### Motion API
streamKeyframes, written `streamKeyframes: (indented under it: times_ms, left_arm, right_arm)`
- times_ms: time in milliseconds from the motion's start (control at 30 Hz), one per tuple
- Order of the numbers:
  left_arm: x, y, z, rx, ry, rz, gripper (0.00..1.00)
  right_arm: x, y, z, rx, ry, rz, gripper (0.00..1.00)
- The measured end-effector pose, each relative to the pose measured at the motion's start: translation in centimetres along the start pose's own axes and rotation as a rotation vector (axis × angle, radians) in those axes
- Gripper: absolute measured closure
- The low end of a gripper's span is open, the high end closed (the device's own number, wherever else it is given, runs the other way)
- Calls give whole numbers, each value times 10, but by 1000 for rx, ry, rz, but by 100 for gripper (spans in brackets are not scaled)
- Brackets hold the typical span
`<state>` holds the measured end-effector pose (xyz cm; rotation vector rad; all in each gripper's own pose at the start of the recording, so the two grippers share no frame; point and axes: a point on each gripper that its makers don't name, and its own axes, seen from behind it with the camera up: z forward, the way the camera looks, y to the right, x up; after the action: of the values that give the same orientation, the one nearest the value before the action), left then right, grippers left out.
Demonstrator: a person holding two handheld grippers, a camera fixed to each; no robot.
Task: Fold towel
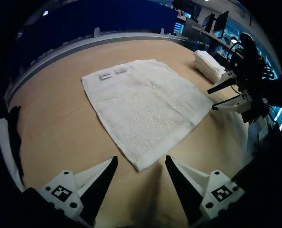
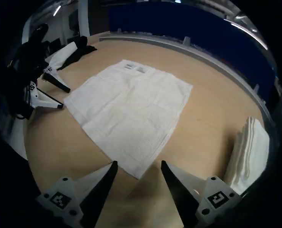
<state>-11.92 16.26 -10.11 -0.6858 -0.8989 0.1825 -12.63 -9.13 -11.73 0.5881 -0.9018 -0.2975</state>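
Note:
A white towel (image 1: 144, 106) lies spread flat on the tan table, with small tags at its far edge. My left gripper (image 1: 141, 163) hovers open just short of the towel's near corner, nothing between its fingers. In the left gripper view my right gripper (image 1: 213, 99) stands open at the towel's right corner. From the right gripper view, the same towel (image 2: 129, 110) lies flat. My right gripper (image 2: 138, 165) is open over its near corner. My left gripper (image 2: 63, 98) shows at the left, open, beside the towel's left corner.
A stack of folded white towels (image 1: 208, 65) sits at the table's far right; it appears again as the stack (image 2: 249, 152) at the right edge. A dark cloth (image 2: 78, 51) lies at the table's far left. A blue partition (image 1: 103, 19) backs the table (image 1: 57, 114).

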Motion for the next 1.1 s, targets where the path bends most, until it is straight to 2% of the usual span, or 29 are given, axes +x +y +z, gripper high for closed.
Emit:
streamKeyframes:
  times_ms: [233,367,567,700,833,900,967,1100]
  left_arm:
    - [0,-2,1,16,-5,-4,24]
    - [-1,-1,-1,19,-15,-19,31]
    - [-2,0,-1,40,-24,-19,34]
    - [-4,-3,0,59,-33,1,47]
    - [-5,-3,0,67,-42,14,53]
    - [-5,-5,0,74,-46,12,68]
    - [-6,-8,1,88,-47,5,76]
    - [-6,-10,1,98,-43,-10,83]
  right_arm:
    - [-6,-1,2,3,-8,17,38]
    - [-7,-3,4,8,-8,24,45]
    - [-7,-2,5,3,-6,36,53]
    - [-7,-3,5,1,-10,38,59]
    - [-7,-6,5,4,-11,42,66]
    - [-6,-9,5,9,-12,48,69]
    - [-5,-12,6,18,-10,54,70]
    - [-1,-14,6,23,-4,60,75]
